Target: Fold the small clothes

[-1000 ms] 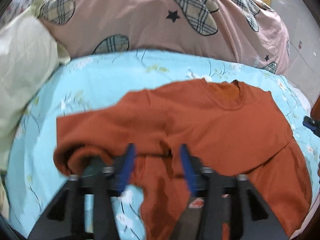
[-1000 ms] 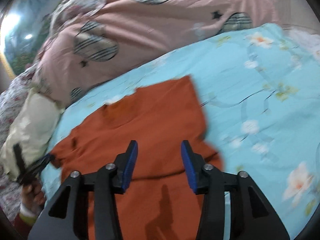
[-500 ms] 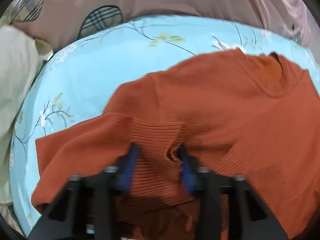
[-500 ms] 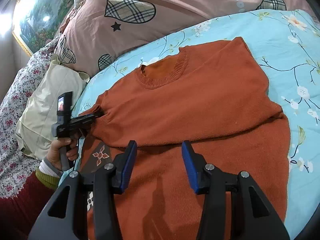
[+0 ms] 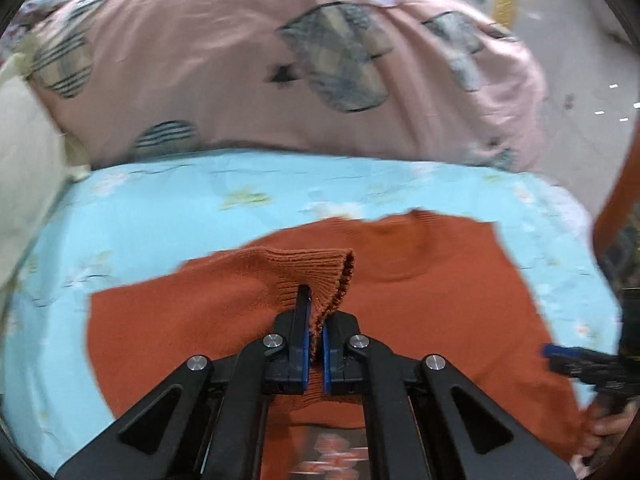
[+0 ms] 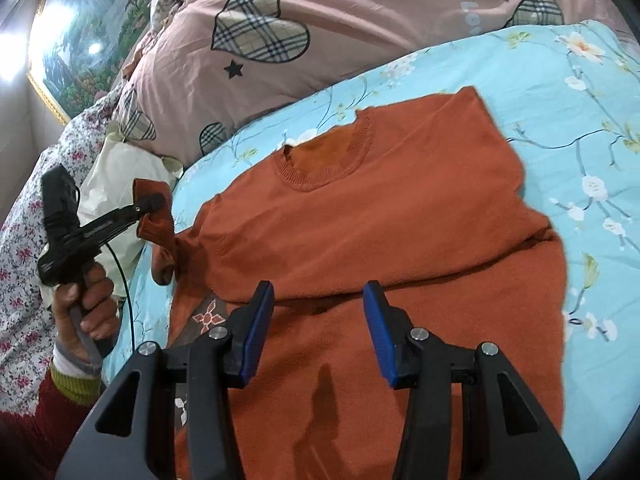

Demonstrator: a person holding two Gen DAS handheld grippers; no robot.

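An orange knit sweater lies face up on the light blue floral sheet, collar toward the pillows, its right sleeve folded across the body. My left gripper is shut on the ribbed sleeve cuff and holds it lifted off the bed. The right wrist view shows the same left gripper at the sweater's left side, with the cuff hanging from it. My right gripper hovers open over the sweater's lower body with nothing between its fingers.
A pink duvet with plaid hearts is piled behind the sweater. A cream pillow and a floral quilt lie at the left. A hand with a red sleeve holds the left gripper. A framed painting hangs on the wall.
My left gripper closed on the sleeve cuff and raised it off the bed. The right gripper stayed open and settled over the sweater's lower part.
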